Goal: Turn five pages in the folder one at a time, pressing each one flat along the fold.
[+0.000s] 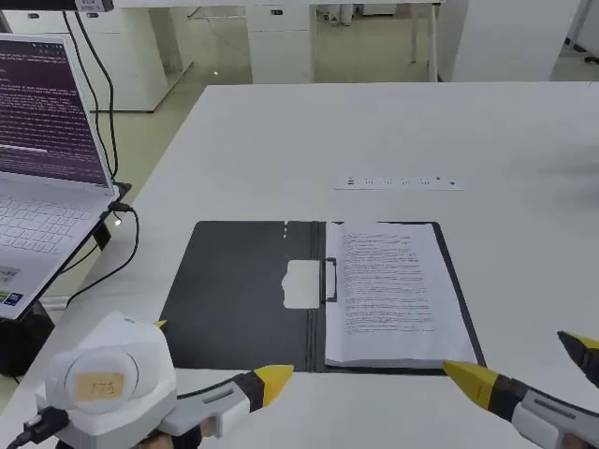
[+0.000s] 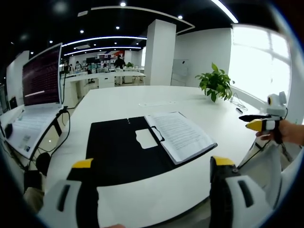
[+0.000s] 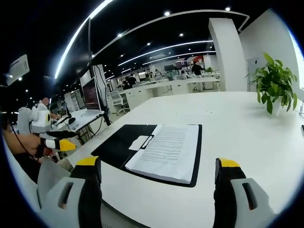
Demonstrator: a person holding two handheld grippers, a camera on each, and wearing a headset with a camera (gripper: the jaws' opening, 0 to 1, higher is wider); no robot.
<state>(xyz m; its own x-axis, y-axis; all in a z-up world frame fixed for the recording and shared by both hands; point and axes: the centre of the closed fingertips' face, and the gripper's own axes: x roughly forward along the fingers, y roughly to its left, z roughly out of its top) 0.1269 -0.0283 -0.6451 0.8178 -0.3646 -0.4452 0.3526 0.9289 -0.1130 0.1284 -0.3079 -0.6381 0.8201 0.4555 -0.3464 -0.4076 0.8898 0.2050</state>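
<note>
Left hand-held gripper (image 2: 152,164): jaws are spread wide and released, with nothing between them. It is held over the near edge of the table (image 1: 374,131). Right hand-held gripper (image 3: 157,162): likewise released, jaws wide apart and empty. Neither is touching the folder.

The folder (image 1: 234,290) is seen lying open and flat on the table, just ahead of both sets of jaws and between them. Its black inside cover lies on the left gripper's side. The stack of printed pages (image 1: 388,290) lies flat on the right gripper's side, held at the fold by a clip (image 1: 329,279). A white label (image 1: 301,283) is noted on the cover, just beside the clip.

Beyond the folder, farther from both grippers, a white power strip (image 1: 398,181) is seen on the table. Out past the left gripper an open laptop (image 1: 47,168) is noted, screen lit, with a black cable (image 1: 126,248) trailing beside it. A potted plant (image 2: 216,83) is seen well beyond the right gripper.
</note>
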